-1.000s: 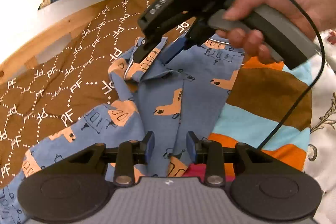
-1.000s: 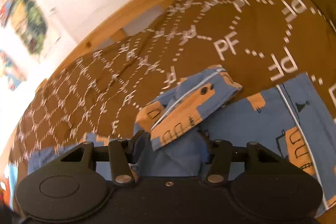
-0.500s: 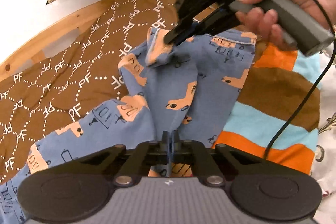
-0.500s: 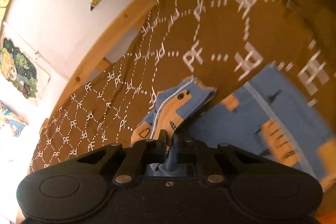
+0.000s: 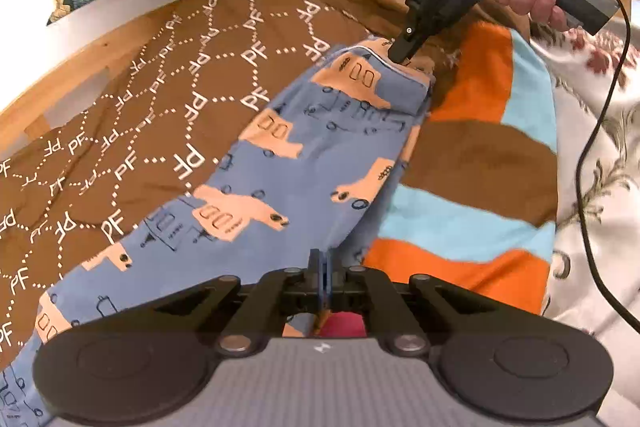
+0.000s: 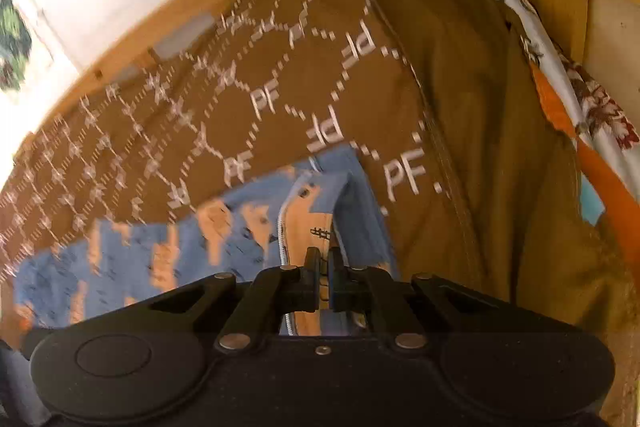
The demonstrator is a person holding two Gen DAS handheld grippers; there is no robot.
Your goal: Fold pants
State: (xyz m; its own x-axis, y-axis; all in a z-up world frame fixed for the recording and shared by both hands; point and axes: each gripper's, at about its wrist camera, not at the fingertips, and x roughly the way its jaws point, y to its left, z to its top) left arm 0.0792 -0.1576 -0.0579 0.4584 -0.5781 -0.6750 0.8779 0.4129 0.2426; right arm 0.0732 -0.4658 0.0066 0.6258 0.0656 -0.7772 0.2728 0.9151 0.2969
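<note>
Pants, blue with orange trucks, now stretch taut between both sets of jaws over the brown PF blanket. Left gripper and right gripper just clamped shut on opposite ends, so the fold's starting.

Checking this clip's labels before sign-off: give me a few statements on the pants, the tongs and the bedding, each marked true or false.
1. The left tongs are shut on the blue pants. True.
2. The right tongs hang open above the pants. False: they pinch the far hemmed edge.
3. The pants lie partly on a brown PF-print cover. True.
4. The pants are plain blue. False: they carry peach vehicle prints.
5. A cable trails from the right tool. True.
</note>
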